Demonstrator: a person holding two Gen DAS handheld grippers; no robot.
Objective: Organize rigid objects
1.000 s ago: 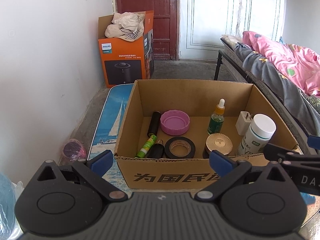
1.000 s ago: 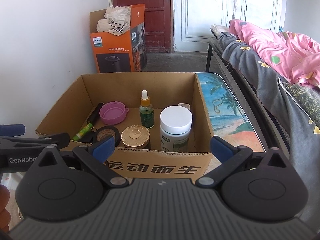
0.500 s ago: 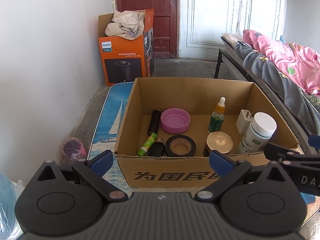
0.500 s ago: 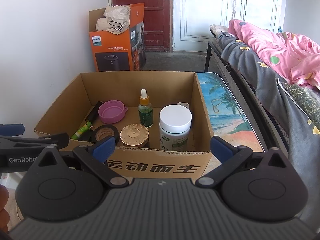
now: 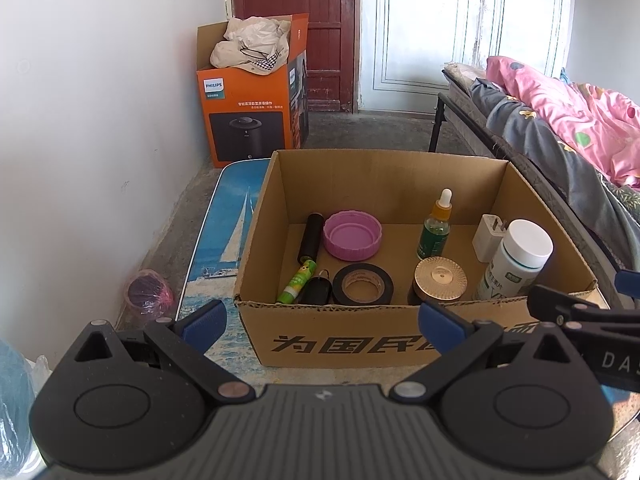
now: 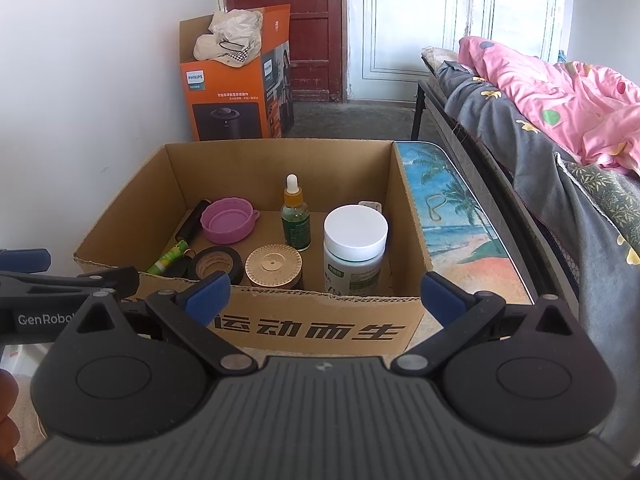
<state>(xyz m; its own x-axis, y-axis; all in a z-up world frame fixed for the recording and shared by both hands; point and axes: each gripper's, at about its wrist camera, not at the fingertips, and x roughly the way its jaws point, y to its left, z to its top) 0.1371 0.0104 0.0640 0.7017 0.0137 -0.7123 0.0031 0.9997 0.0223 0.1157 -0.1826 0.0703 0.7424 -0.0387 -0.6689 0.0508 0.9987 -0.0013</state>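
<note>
Hovering wide open and empty before the box [image 5: 400, 336], both the left gripper [image 5: 322, 322] and right gripper [image 6: 324, 294] face a light, stiff, likely slick white-capped bottle [image 6: 354, 252] inside, best gripped mid-body.

White charger [image 6: 370, 206] mostly hidden behind white-capped bottle [image 6: 354, 254].

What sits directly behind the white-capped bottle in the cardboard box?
Behind the white-capped bottle stands a white plug adapter, against the cardboard box right wall. From the right wrist view the bottle covers nearly all of it, and its base stays hidden.
</note>
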